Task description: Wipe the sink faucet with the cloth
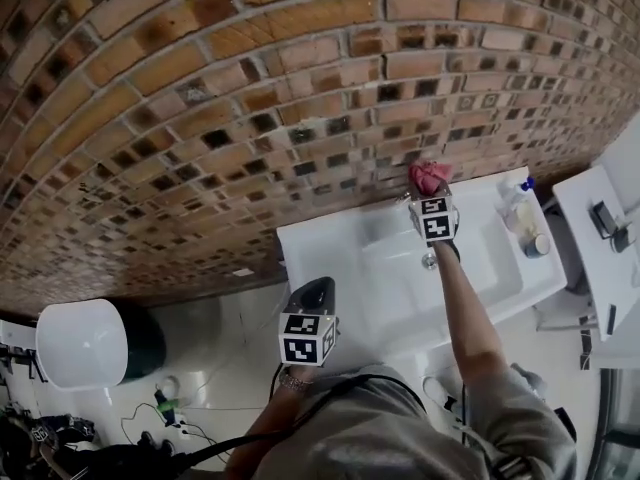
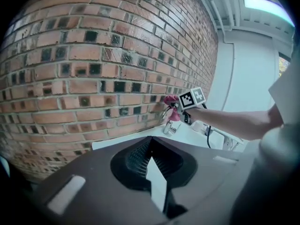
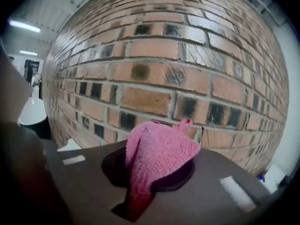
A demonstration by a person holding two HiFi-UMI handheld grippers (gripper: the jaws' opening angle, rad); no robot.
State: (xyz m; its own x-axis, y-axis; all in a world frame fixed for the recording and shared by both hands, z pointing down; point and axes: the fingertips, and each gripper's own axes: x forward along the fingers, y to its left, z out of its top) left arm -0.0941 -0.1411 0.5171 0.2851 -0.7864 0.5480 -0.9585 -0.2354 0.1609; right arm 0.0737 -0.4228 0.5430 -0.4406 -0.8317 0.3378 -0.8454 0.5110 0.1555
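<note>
My right gripper (image 1: 432,194) reaches over the white sink (image 1: 330,258) to the brick wall. It is shut on a pink cloth (image 1: 430,176), which sits bunched at the top of the chrome faucet (image 2: 168,125). From the right gripper view the pink cloth (image 3: 157,156) fills the space between the jaws, and the faucet is hidden behind it. My left gripper (image 1: 312,290) hangs back at the sink's near left edge. It is shut with nothing in it, its pads (image 2: 157,184) pressed together. The right gripper (image 2: 185,108) also shows from there.
Bottles (image 1: 518,206) and a small tub (image 1: 537,245) stand on the sink's right end. A white shelf unit (image 1: 600,228) is further right. On the floor at left are a white round bin (image 1: 82,343) and cables (image 1: 170,408). The brick wall (image 1: 250,108) stands right behind the faucet.
</note>
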